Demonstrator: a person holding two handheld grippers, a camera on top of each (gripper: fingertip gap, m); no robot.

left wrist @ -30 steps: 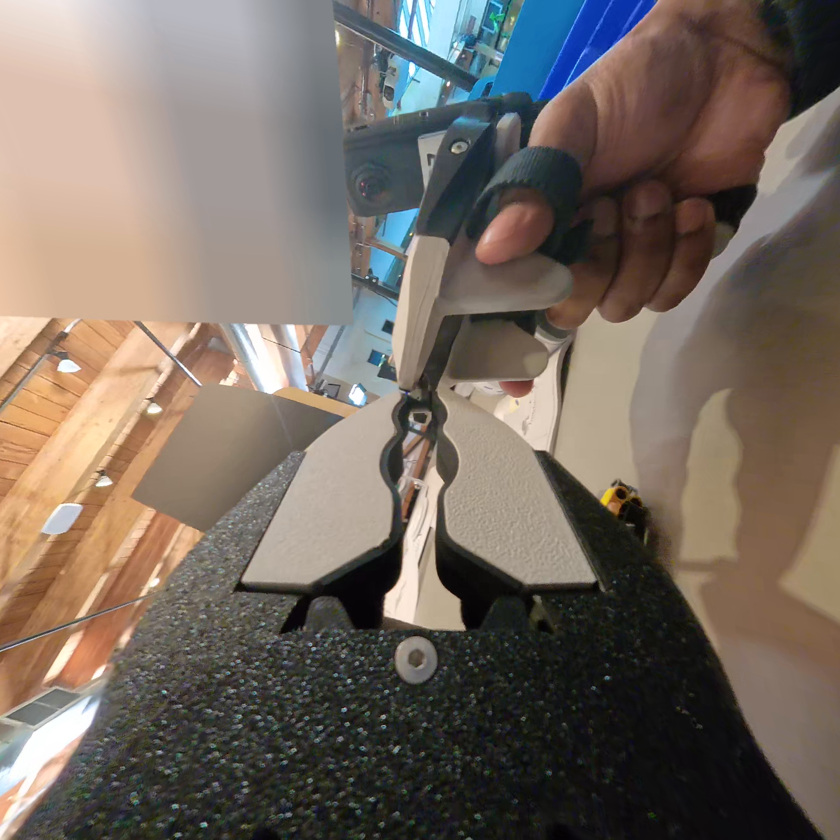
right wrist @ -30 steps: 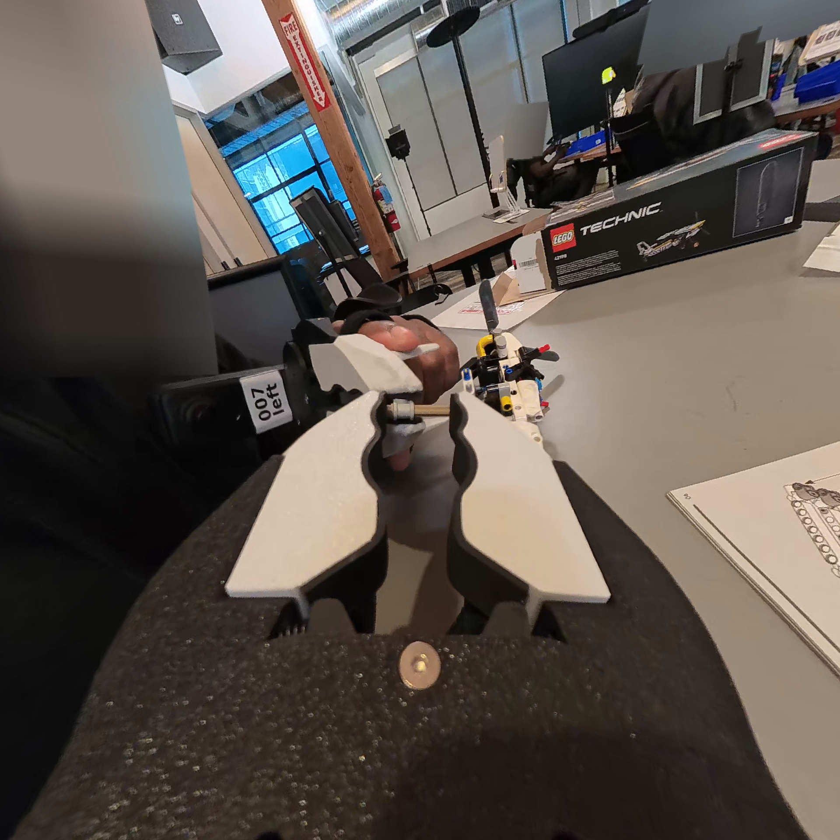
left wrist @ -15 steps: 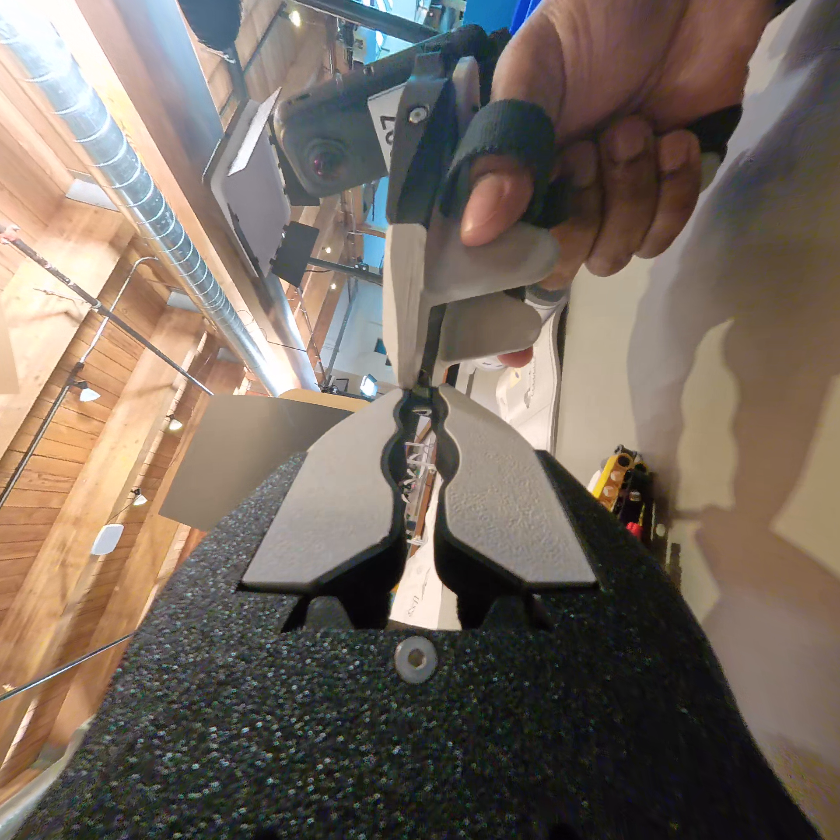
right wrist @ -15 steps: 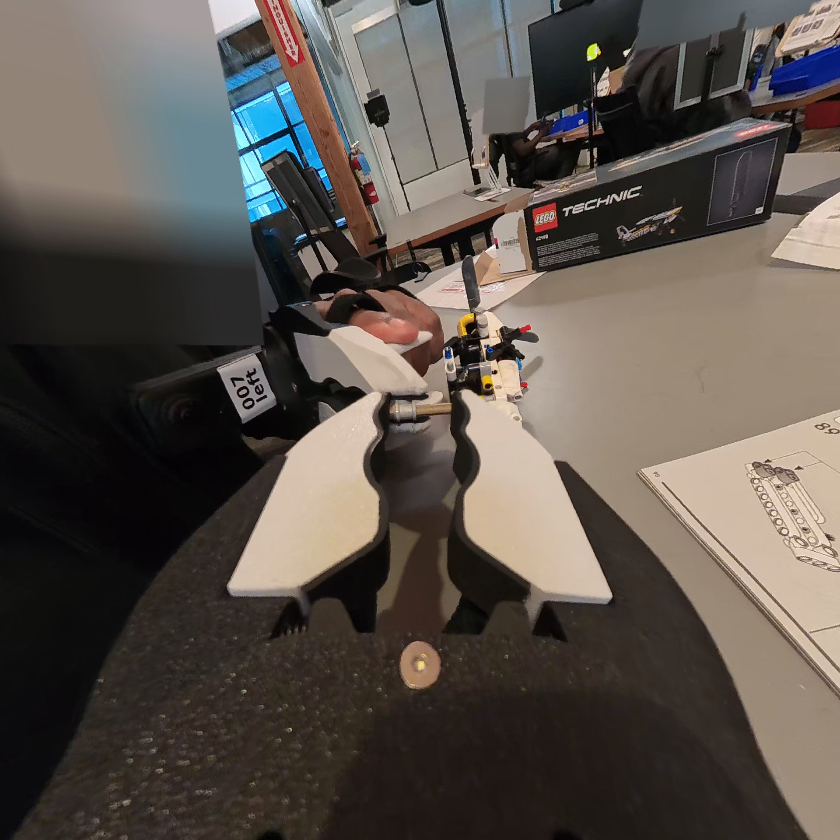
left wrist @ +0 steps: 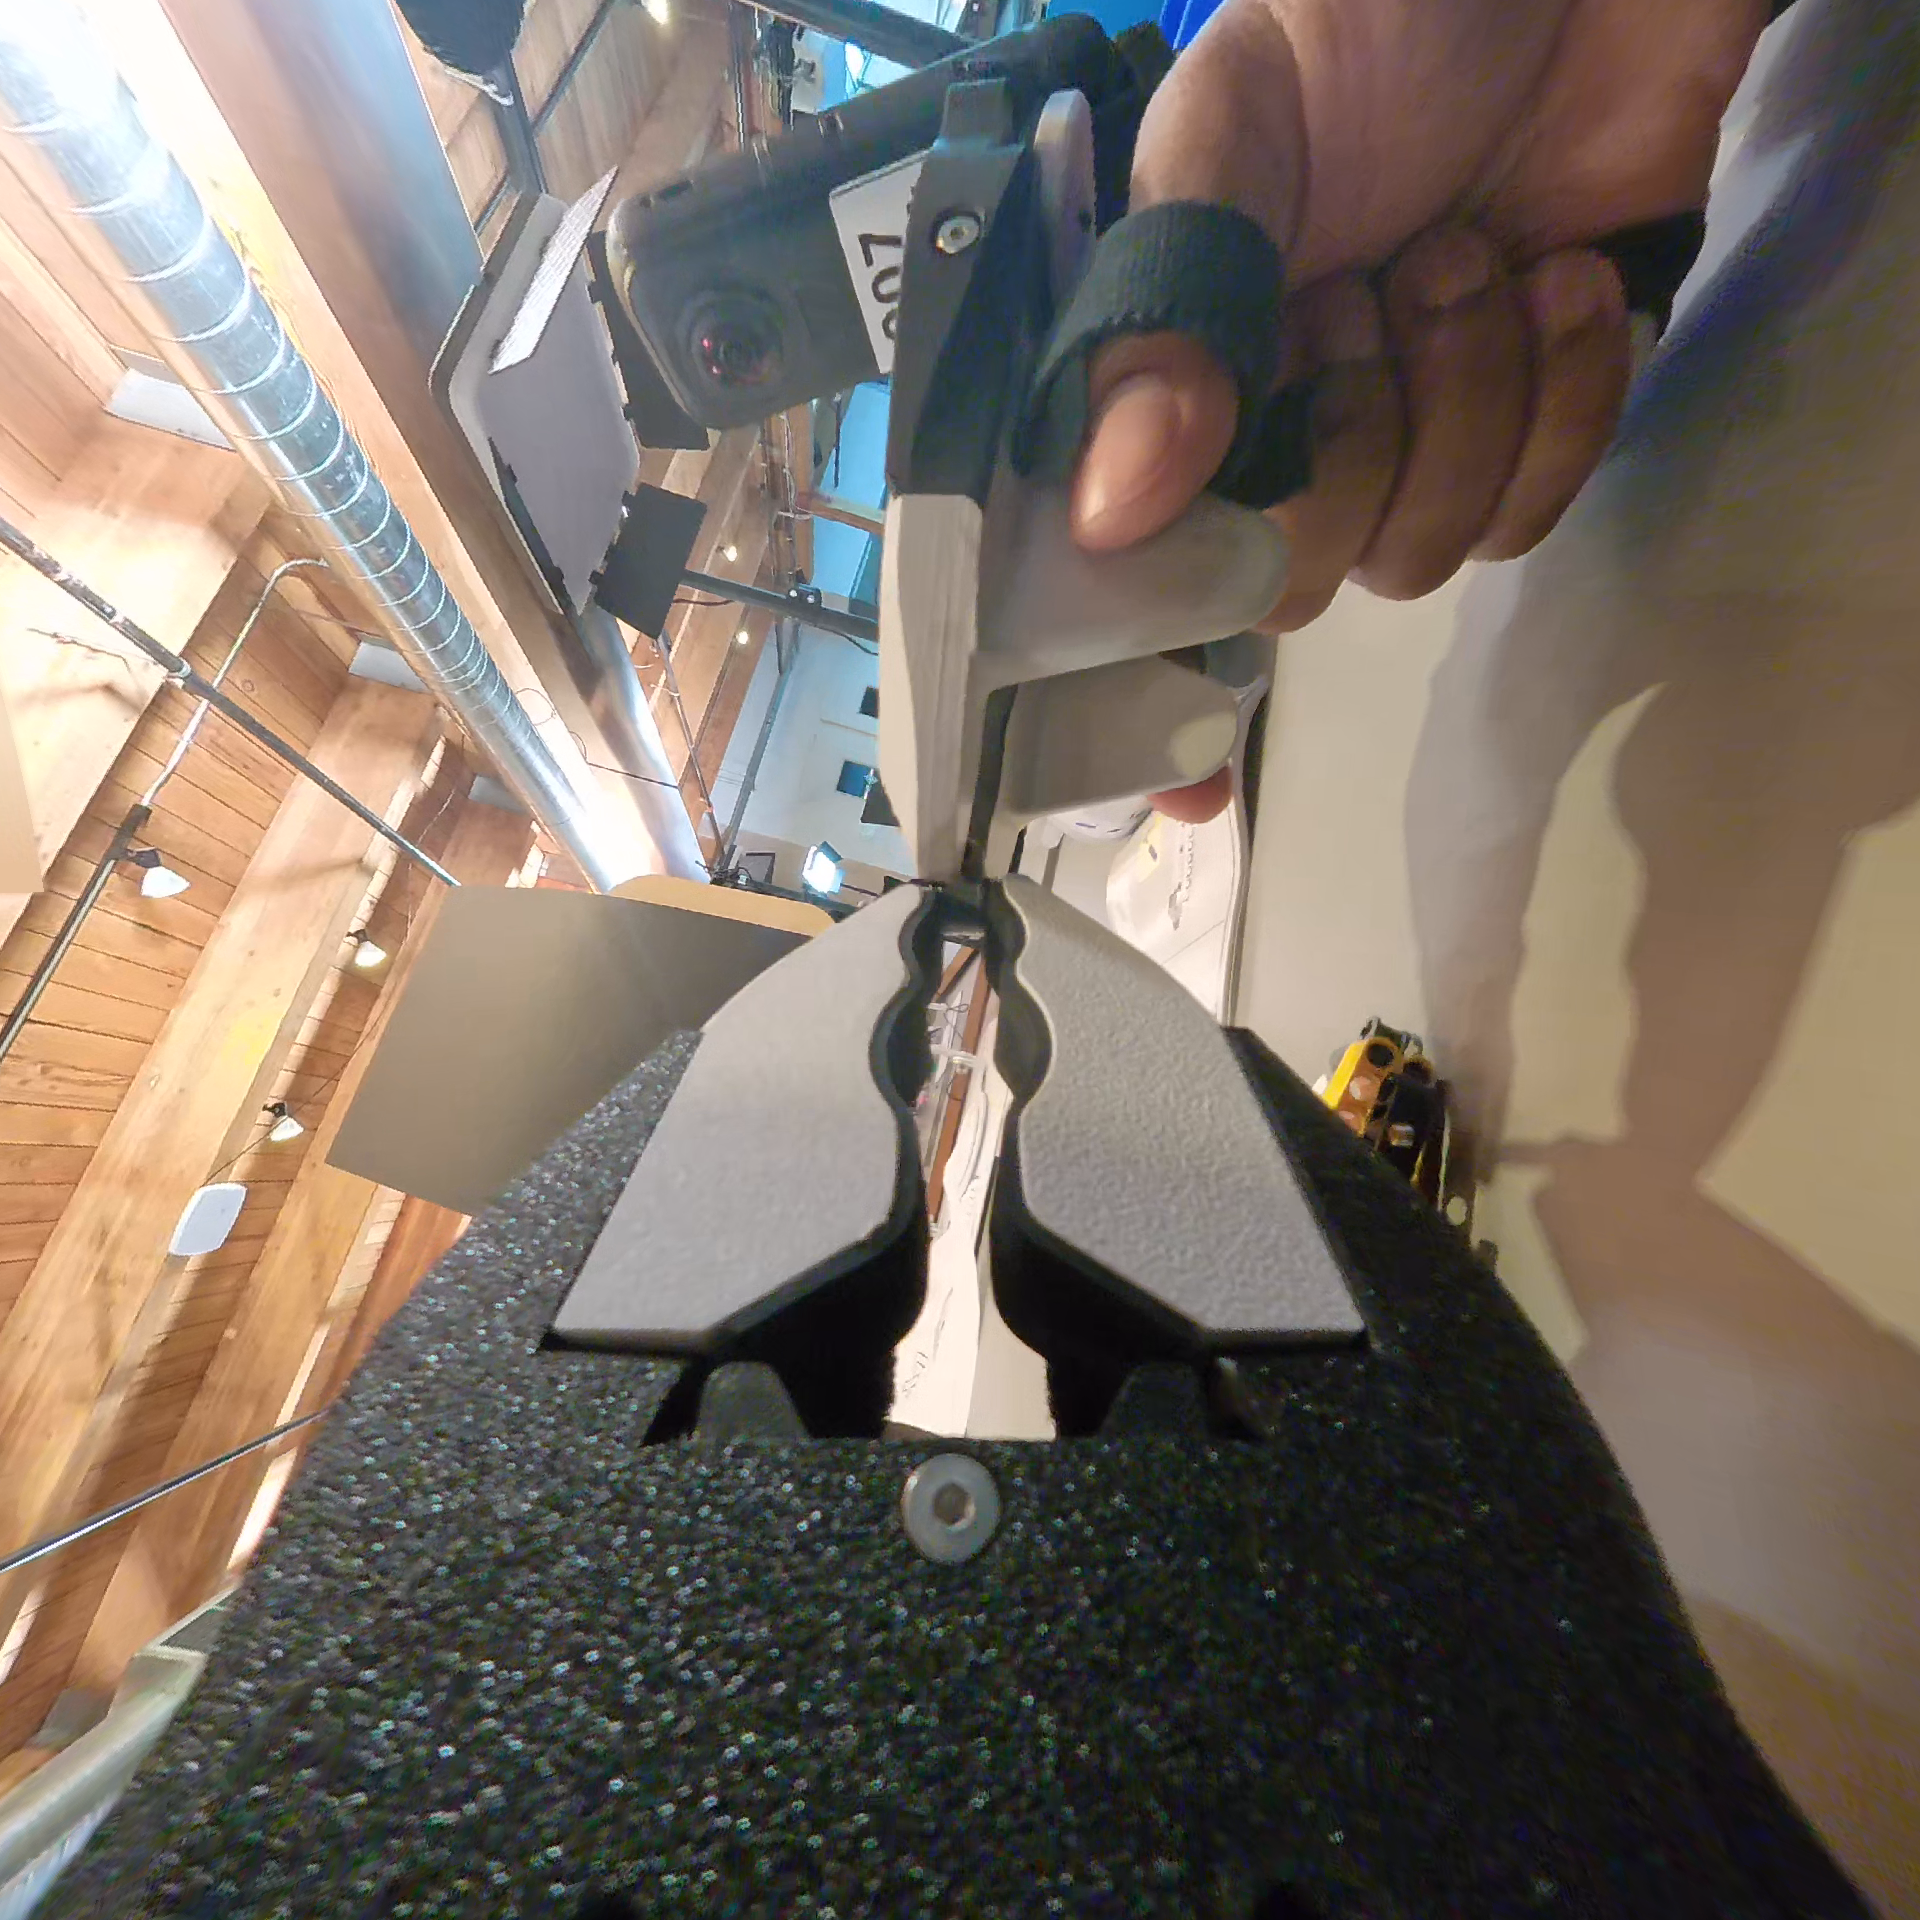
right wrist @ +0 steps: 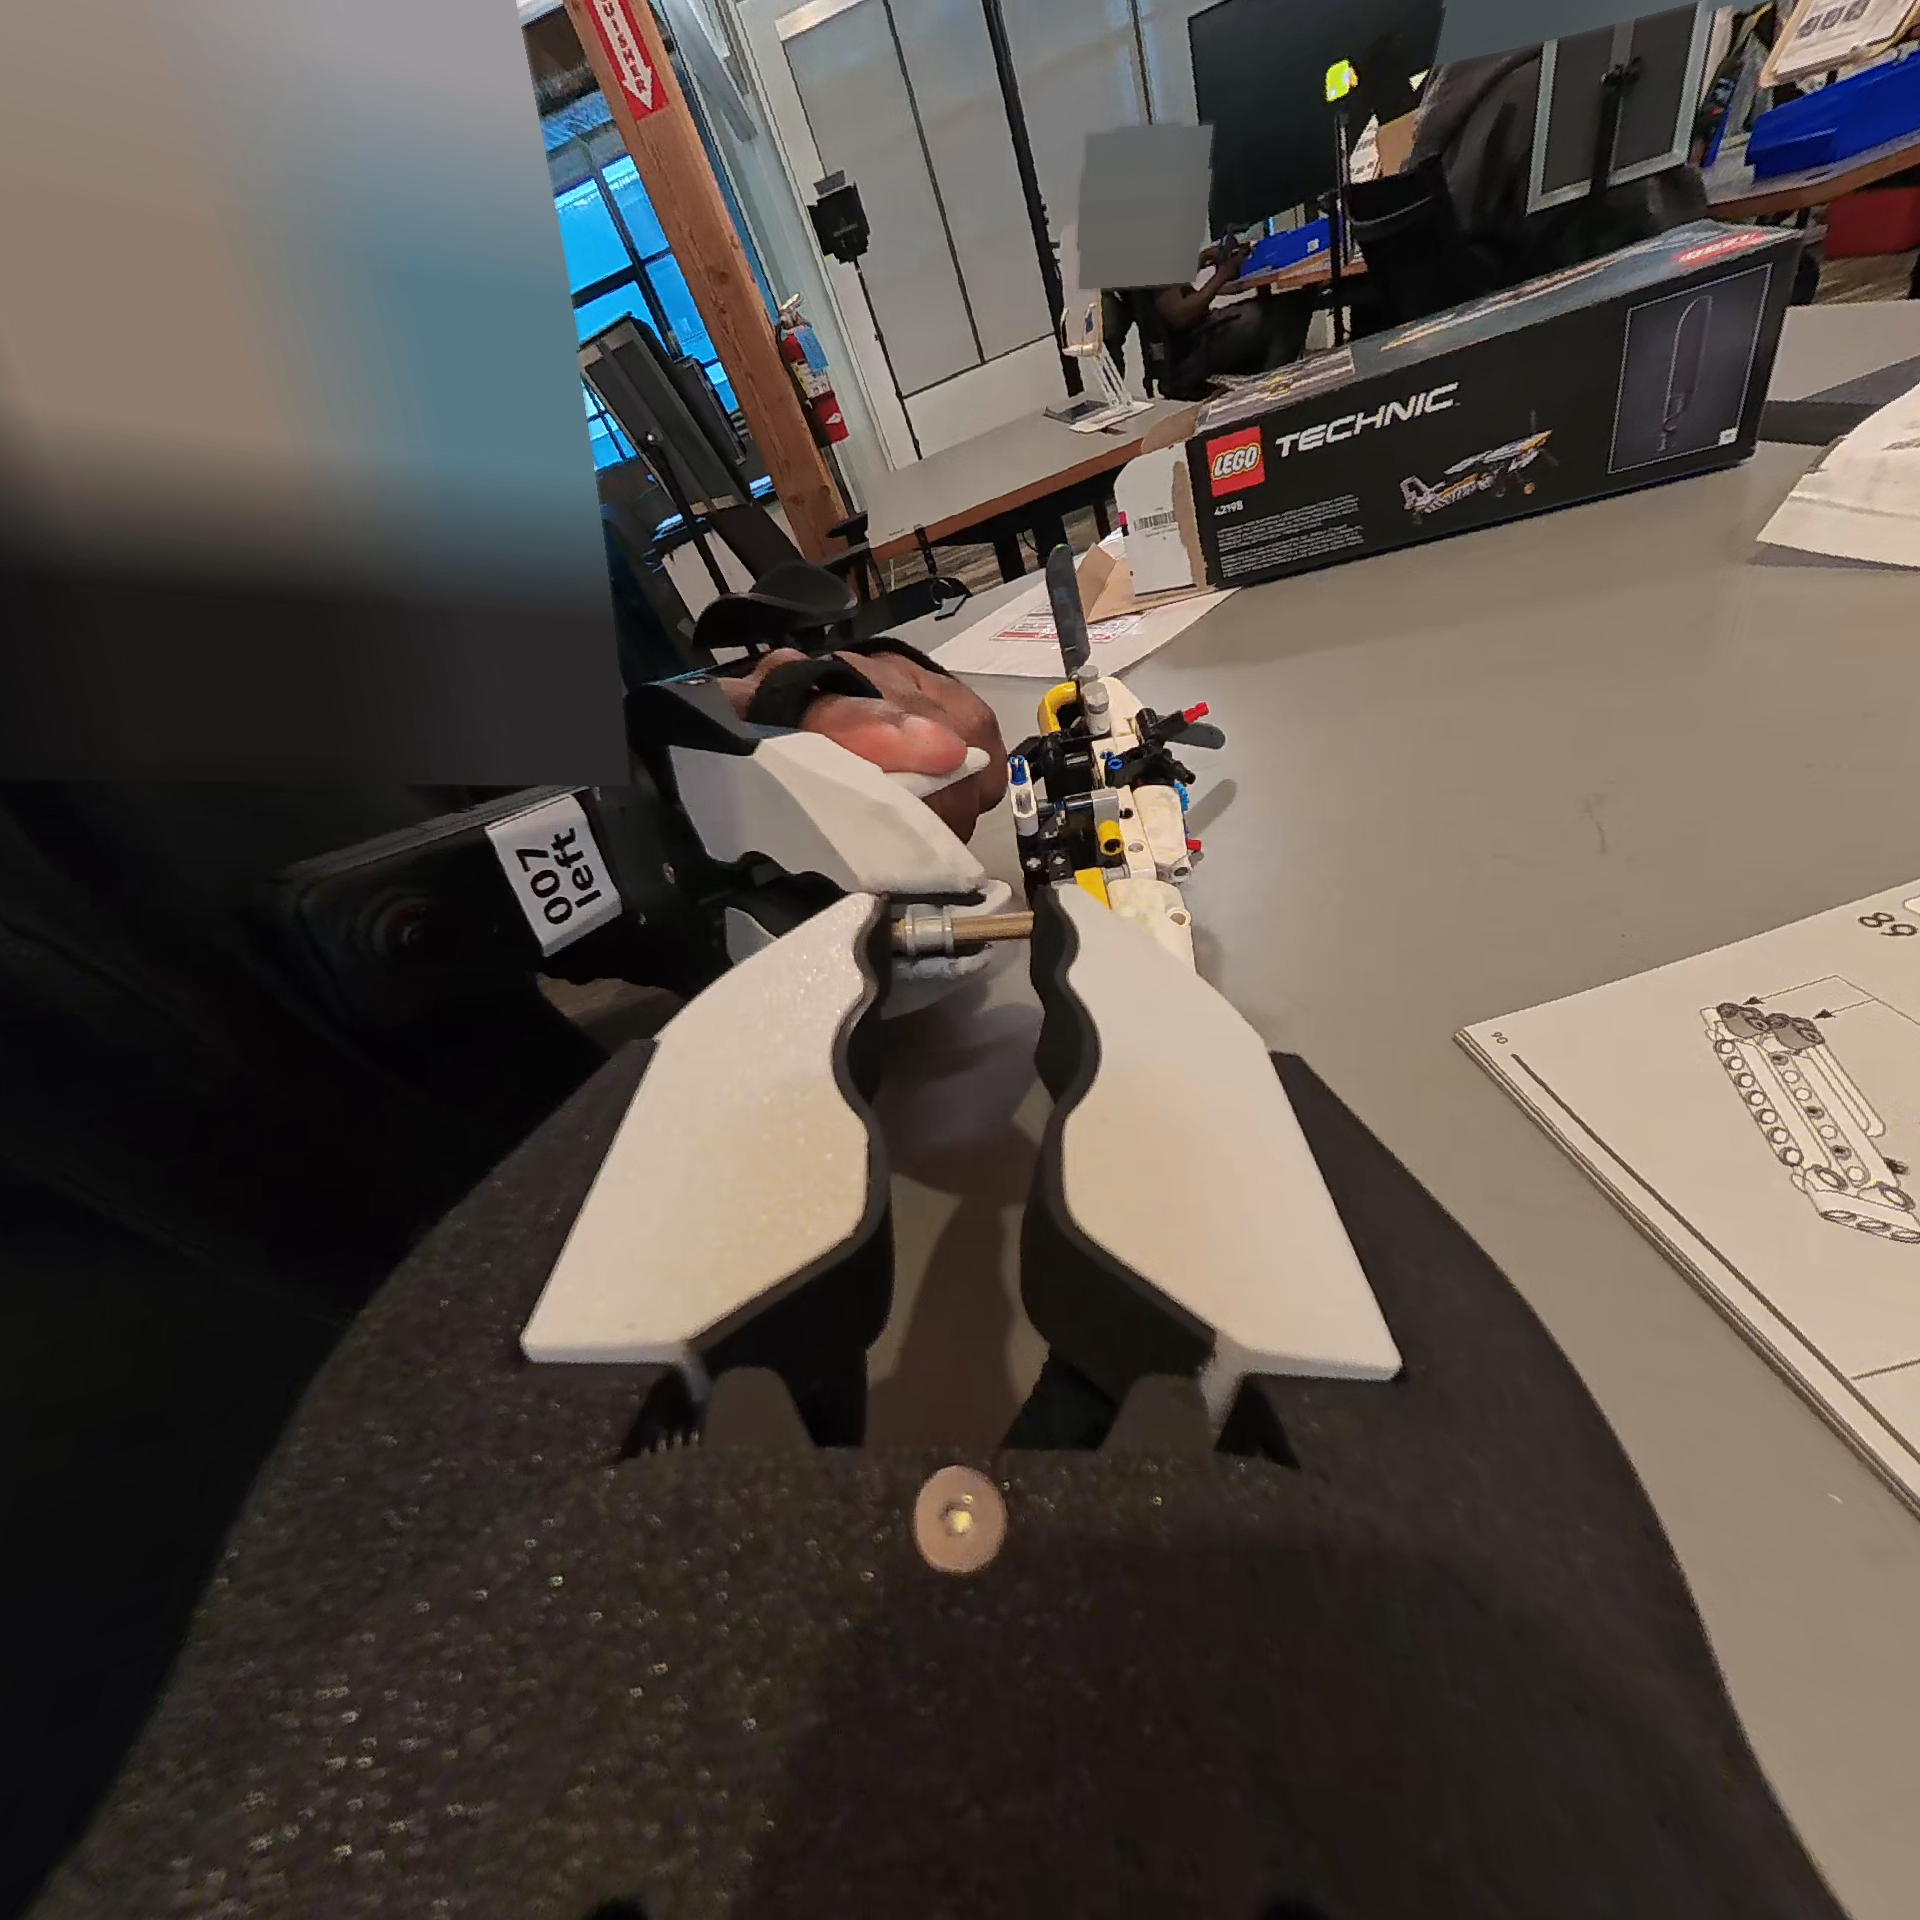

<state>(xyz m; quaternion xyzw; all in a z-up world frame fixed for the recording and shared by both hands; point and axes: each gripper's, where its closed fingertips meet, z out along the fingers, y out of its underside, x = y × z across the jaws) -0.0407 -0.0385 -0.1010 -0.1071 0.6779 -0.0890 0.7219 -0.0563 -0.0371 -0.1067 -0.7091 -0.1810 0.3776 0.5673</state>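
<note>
The right gripper (right wrist: pixel 961 925) has its jaws a moderate way apart, pinching a short axle (right wrist: pixel 961 925) end to end: a grey collar at the left pad, a tan shaft running across to the right pad, both pads pressing on it. Right at that spot the left gripper (left wrist: pixel 961 914) comes in from the side. Its jaws are nearly together and nip a small dark piece (left wrist: pixel 961 914) at the very tips; what that piece is, I cannot tell. In the right wrist view its white fingers (right wrist: pixel 831 821) sit just above and below the collar end of the axle. A hand (right wrist: pixel 894 717) with a black strap grips the left tool.

Just beyond the tips, a white, black and yellow brick model (right wrist: pixel 1117 800) stands on the grey table (right wrist: pixel 1507 748). An open instruction booklet (right wrist: pixel 1766 1122) lies to the right. Farther back sits a long dark box (right wrist: pixel 1486 426), with desks and monitors behind it.
</note>
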